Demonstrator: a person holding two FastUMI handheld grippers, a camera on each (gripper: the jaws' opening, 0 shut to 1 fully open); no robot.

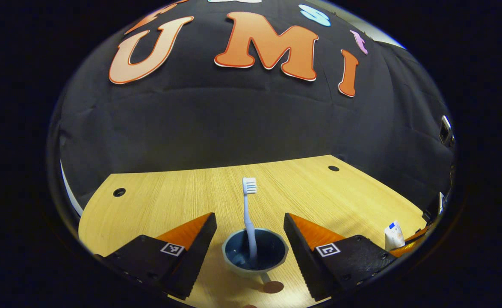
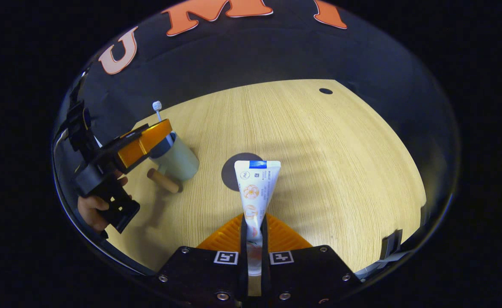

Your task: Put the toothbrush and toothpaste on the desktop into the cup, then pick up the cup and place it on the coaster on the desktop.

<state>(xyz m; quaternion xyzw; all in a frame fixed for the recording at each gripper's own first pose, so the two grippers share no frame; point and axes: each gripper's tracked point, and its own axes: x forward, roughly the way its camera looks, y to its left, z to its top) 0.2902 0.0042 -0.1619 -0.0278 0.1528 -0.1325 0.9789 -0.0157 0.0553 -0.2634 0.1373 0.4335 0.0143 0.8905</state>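
A toothpaste [image 2: 256,188] tube is held clamped between the right tongs [image 2: 253,229], gripped near its lower end with the flat crimped end pointing up and away over the worktop [image 2: 341,141]. The tube is judged light and soft, liable to buckle or squirt if squeezed hard at the middle; a hold near the stiffer cap end, as here, is considered the safer one. The cup [image 1: 255,253] stands on the worktop with the toothbrush [image 1: 249,214] already upright inside it, bristles uppermost. The left tongs [image 1: 251,244] are seen spread wide apart to either side of the cup, touching nothing. The cup, apparently ceramic with a wooden handle [image 2: 163,180], is judged rigid, smooth and breakable, and best taken across its body. The dark round coaster [image 2: 233,172] lies beyond the tube, well apart from the cup.
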